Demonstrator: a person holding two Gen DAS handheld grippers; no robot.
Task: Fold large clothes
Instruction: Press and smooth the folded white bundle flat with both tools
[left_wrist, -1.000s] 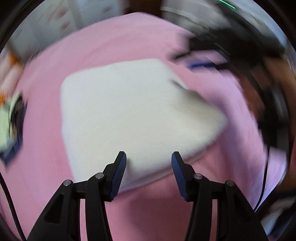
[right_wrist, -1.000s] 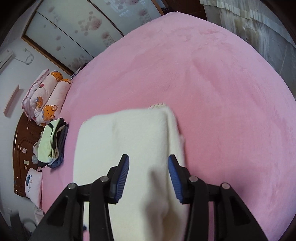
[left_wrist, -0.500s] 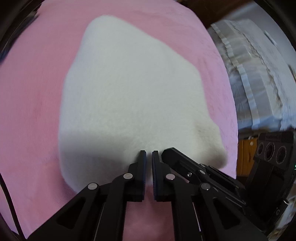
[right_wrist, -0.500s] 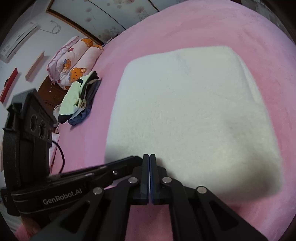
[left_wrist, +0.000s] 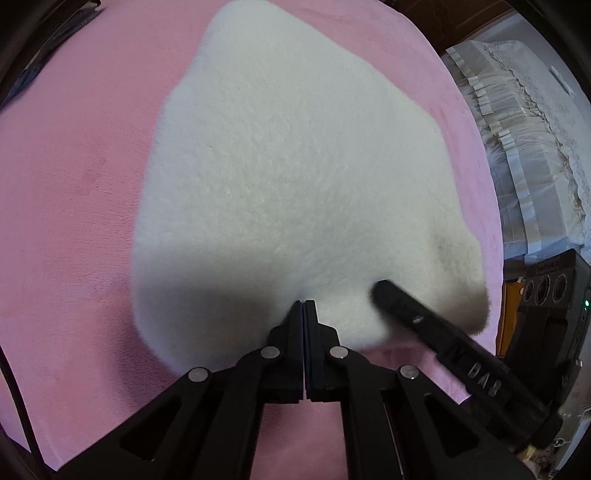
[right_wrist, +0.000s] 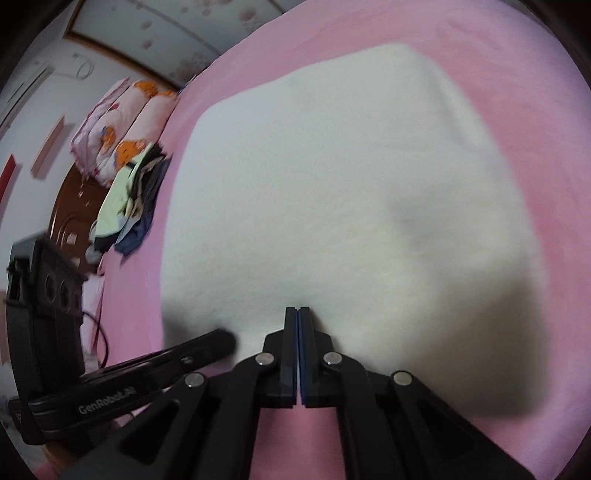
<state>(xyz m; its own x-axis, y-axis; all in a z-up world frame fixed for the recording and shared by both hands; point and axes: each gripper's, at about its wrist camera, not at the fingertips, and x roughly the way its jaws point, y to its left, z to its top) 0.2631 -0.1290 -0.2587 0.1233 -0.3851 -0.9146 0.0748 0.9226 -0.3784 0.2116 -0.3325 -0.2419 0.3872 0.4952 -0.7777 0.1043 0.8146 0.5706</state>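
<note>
A folded white fleece garment (left_wrist: 295, 177) lies on the pink bed cover (left_wrist: 74, 221); it also shows in the right wrist view (right_wrist: 351, 192). My left gripper (left_wrist: 303, 306) is shut, its tips pinching the garment's near edge. My right gripper (right_wrist: 297, 312) is shut too, its tips on the same near edge. Each gripper shows in the other's view, the right one (left_wrist: 384, 291) beside the left, the left one (right_wrist: 221, 341) beside the right. Both sit close together at the garment's near side.
A pile of clothes (right_wrist: 129, 199) and cartoon-print pillows (right_wrist: 122, 122) lie at the bed's far left by a wooden headboard (right_wrist: 70, 206). White curtains (left_wrist: 524, 140) hang past the bed's right edge. A cable (right_wrist: 99, 332) trails at the left.
Both grippers went from open a second ago to shut on the garment's near edge. Since half a second ago they have pressed slightly closer into the fleece.
</note>
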